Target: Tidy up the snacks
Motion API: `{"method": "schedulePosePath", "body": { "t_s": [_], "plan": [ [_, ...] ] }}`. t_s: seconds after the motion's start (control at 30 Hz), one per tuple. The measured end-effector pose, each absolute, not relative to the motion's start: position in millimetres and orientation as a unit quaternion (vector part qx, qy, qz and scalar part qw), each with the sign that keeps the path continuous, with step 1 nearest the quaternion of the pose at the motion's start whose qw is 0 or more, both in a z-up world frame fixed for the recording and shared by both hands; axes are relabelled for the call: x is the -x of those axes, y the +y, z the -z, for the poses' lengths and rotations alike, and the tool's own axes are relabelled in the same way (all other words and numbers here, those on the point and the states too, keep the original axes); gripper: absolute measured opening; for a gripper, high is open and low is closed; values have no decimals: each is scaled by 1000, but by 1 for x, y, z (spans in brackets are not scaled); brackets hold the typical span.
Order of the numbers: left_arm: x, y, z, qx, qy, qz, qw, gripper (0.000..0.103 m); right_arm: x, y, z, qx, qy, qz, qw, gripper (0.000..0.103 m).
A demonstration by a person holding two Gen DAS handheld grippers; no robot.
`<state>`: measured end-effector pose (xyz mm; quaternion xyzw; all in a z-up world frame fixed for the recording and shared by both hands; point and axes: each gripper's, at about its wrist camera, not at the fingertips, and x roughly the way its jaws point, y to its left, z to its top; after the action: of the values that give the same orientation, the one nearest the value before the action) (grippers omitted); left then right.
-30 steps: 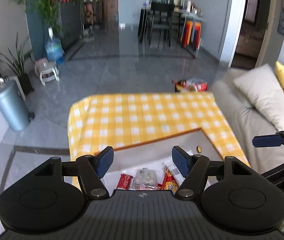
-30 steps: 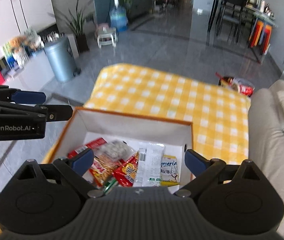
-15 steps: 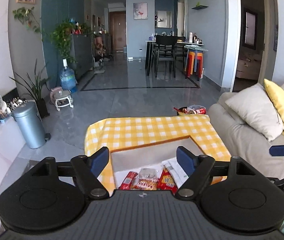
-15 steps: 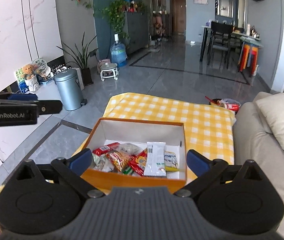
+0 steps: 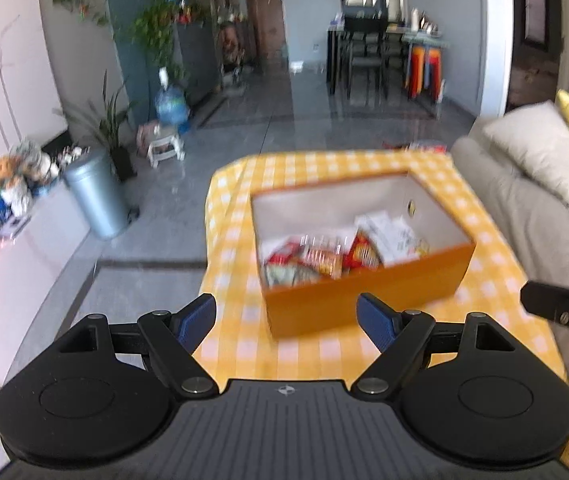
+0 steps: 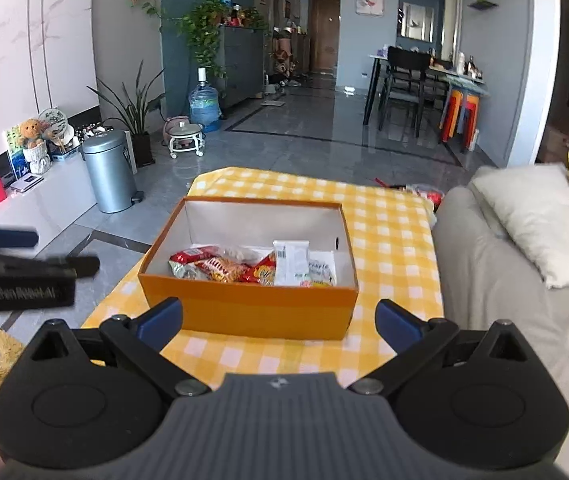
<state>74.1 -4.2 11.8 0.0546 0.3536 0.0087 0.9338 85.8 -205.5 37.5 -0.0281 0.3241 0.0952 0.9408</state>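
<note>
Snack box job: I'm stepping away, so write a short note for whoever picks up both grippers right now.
Left gripper: jaws wide open, empty, short of the box.
Right gripper: jaws open, empty, also short of the box.
Orange box: open-topped, on the yellow checked tablecloth.
Snack packets: all inside the box, heaped at its near end.
Done: no packet visible loose on the cloth.
Left: probably just tidying the heap; check with the task giver.

Matte black left gripper (image 5: 286, 322) and right gripper (image 6: 279, 325), each built on a ribbed grey-black housing with a small compass-like emblem at lower centre, flanked by two round discs. Angled black linkages joined by silver pivot screws, tipped with ridged blue pads (image 6: 398, 326). White lettering, blurred, along the black side bar at the frame's left edge.
</note>
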Motion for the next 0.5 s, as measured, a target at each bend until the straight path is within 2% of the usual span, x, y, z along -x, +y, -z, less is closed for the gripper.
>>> {"method": "schedulePosePath", "body": {
  "t_s": [0.5],
  "plan": [
    [-65, -13, 26, -58, 411, -11, 910, 94, -83, -205, 14, -19, 354, -84, 931, 99]
  ]
}}
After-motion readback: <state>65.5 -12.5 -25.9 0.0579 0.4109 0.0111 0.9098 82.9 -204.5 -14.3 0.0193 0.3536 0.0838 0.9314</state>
